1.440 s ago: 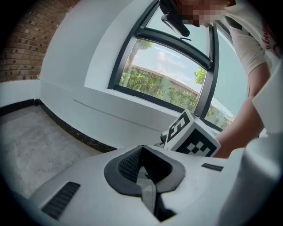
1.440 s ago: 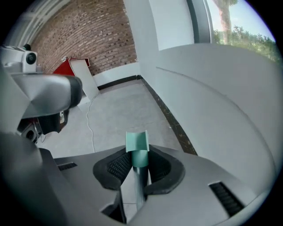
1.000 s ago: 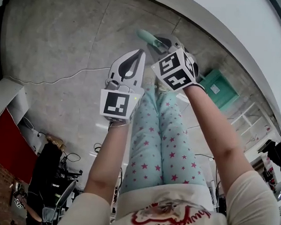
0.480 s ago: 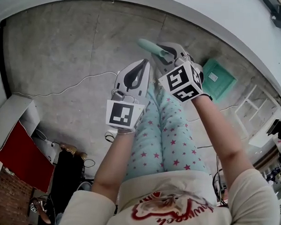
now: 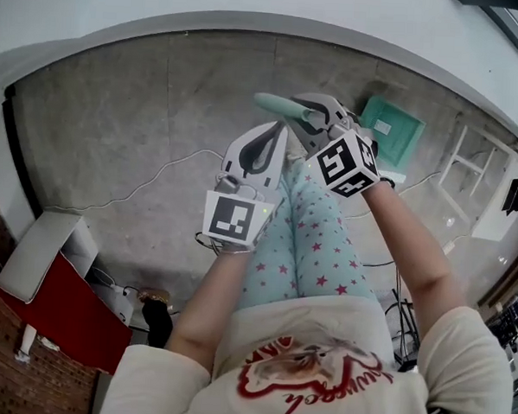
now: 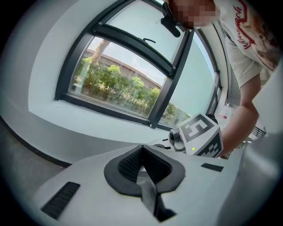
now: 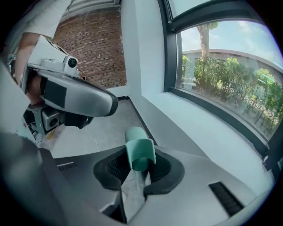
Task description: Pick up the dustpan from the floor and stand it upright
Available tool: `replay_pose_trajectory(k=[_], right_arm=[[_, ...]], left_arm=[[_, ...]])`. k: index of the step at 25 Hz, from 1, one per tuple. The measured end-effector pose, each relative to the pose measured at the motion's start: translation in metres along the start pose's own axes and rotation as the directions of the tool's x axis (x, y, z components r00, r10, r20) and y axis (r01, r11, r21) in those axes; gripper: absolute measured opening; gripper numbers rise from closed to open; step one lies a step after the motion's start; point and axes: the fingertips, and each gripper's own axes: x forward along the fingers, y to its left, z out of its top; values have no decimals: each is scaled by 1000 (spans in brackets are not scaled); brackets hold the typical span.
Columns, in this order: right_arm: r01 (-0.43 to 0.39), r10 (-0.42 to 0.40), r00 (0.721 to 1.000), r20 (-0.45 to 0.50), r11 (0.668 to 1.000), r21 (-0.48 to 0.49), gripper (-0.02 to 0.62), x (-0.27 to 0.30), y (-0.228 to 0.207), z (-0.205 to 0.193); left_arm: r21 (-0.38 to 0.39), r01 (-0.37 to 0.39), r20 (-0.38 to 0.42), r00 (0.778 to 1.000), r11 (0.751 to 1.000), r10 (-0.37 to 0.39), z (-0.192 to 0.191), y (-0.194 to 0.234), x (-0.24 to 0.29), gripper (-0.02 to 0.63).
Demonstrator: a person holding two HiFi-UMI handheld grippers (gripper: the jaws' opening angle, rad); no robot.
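Note:
My right gripper (image 5: 311,114) is shut on the dustpan's mint-green handle (image 5: 276,105), whose rounded end pokes out past the jaws to the left. Up close in the right gripper view, the handle (image 7: 139,152) sits clamped between the dark pads, and the jaws have just closed a little tighter on it. The teal pan (image 5: 391,131) shows lower down, beyond the right hand near the floor. My left gripper (image 5: 271,133) hovers beside the right one, jaws shut with nothing between them (image 6: 142,165). It touches neither handle nor pan.
A white cable (image 5: 148,183) trails across the grey concrete floor. A red and white box (image 5: 52,277) stands at lower left, a white rack (image 5: 468,182) at right. A big window above a curved white wall (image 6: 66,128) and a brick wall (image 7: 95,44) bound the room.
Both grippers have risen together away from the floor, the right one keeping the handle. More floor shows now, and the pan looks smaller and farther off.

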Motion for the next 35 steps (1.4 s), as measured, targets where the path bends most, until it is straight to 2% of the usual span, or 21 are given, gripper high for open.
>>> replay_pose_trajectory(k=[9,14,17,21,25,31,35], right_arm=[[78,-79,992,95,997,10,87,-85,-32,-18],[103,-105,985,137,994,20,84,-125,-35,-25],[101,-103,981,165,995,20,84,-148,-37,-31],[99,-101,974,205,995,21,84,-186,-46,-44],[102,-113,961,251,993,55,84,-220,-55,-60],[105,-128,942,309,991,88,84,-259,-63,-78],[98,-118,934,338,992,78,83,-278,-61,-89]], left_arm=[[50,176,-21,984,983,-175,24,-98,28,20],[69,201,-40,979,977,-198,32,-134,32,20],[71,192,-39,981,979,-190,40,-158,40,20],[64,145,-39,989,987,-143,42,-188,50,20],[89,150,-52,988,985,-146,40,-225,57,20],[104,105,-61,993,989,-99,34,-255,63,20],[123,97,-54,994,988,-91,32,-278,68,20]])
